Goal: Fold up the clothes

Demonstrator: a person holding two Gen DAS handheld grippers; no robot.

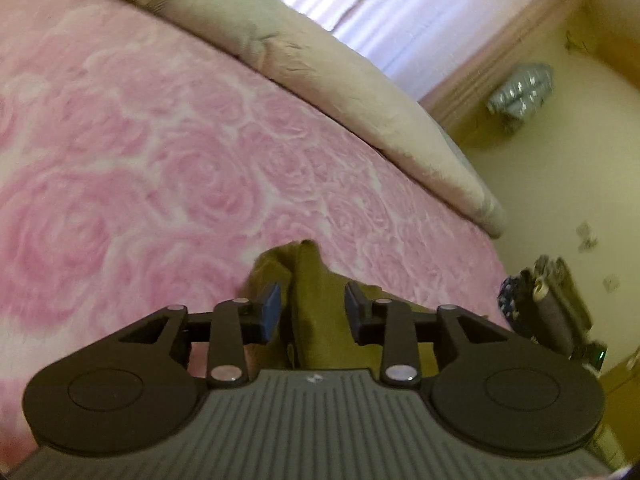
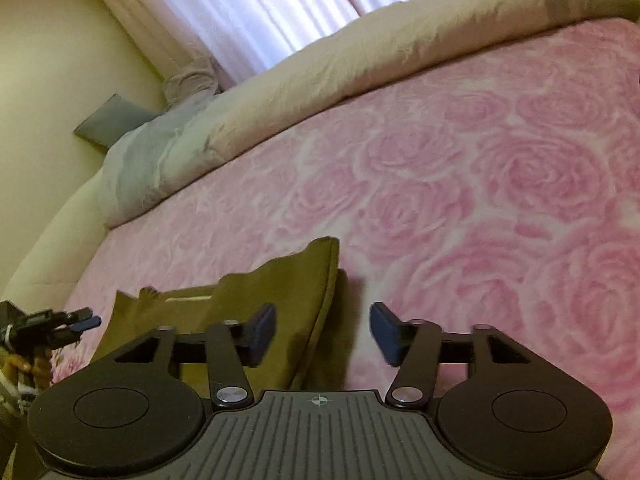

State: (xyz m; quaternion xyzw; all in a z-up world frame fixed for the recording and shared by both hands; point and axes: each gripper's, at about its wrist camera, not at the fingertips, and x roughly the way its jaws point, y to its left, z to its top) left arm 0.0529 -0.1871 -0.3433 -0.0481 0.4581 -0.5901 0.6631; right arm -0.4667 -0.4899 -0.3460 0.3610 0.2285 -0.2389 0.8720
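Observation:
An olive-green folded garment (image 1: pixel 310 280) lies on the pink rose-patterned bedspread (image 1: pixel 160 160) near its front edge. My left gripper (image 1: pixel 313 312) is open, and a raised fold of the garment stands between its blue pads without being pressed. In the right wrist view the garment (image 2: pixel 280 280) lies low and left of centre, with one corner sticking up. My right gripper (image 2: pixel 324 334) is open over the garment's right edge, its left finger above the cloth and its right finger above the bedspread (image 2: pixel 500 200). The left gripper (image 2: pixel 86 322) shows at the left edge of that view.
A rolled beige duvet (image 1: pixel 340 80) runs along the far side of the bed, with white curtains (image 2: pixel 260 12) behind it. A grey cushion (image 2: pixel 112 120) leans on the yellow wall. A shiny silver object (image 1: pixel 520 92) sits beyond the bed's end.

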